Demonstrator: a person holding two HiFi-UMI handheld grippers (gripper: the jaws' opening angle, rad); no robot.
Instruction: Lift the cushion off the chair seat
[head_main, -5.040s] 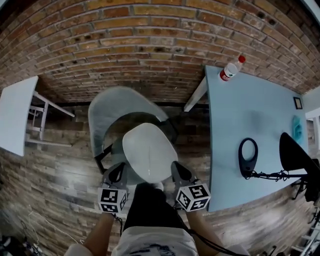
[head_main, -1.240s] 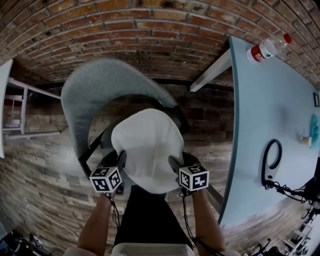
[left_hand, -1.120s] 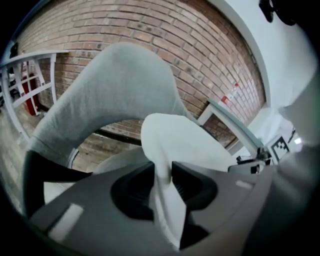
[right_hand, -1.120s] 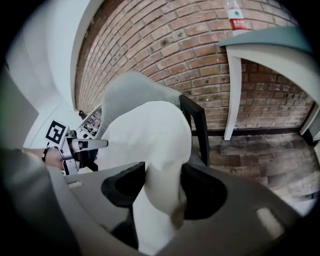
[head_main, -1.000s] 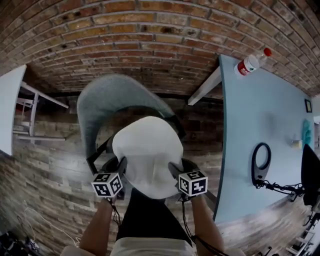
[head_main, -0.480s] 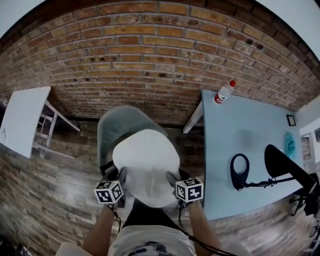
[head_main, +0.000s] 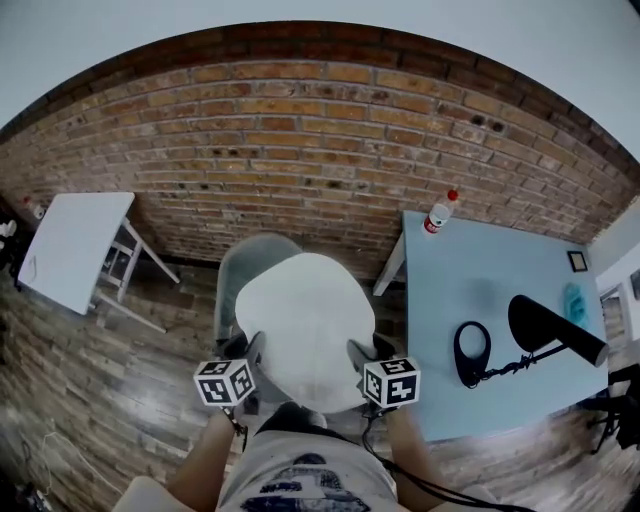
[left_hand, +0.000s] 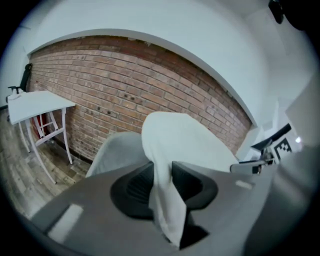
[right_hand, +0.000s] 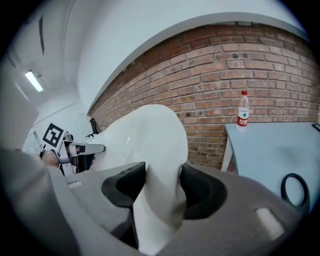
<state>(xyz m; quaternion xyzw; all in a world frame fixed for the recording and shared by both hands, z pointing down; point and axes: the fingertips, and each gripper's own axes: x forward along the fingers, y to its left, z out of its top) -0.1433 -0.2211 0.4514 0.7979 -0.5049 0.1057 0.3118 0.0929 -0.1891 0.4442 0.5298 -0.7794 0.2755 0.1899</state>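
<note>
One white cushion hangs in the air, just above the grey chair.
The left tongs are clamped on its near-left edge and the right tongs on its near-right edge; a blue bench carrying a bottle stands to the right, by the far brick wall.

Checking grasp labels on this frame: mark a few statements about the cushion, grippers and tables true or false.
1. The left gripper and right gripper are both shut on the cushion. True.
2. The cushion rests on the seat. False: it is held up above the chair.
3. A red-capped bottle stands on the blue table. True.
4. The white table is at the head view's right. False: it is at the left.
</note>
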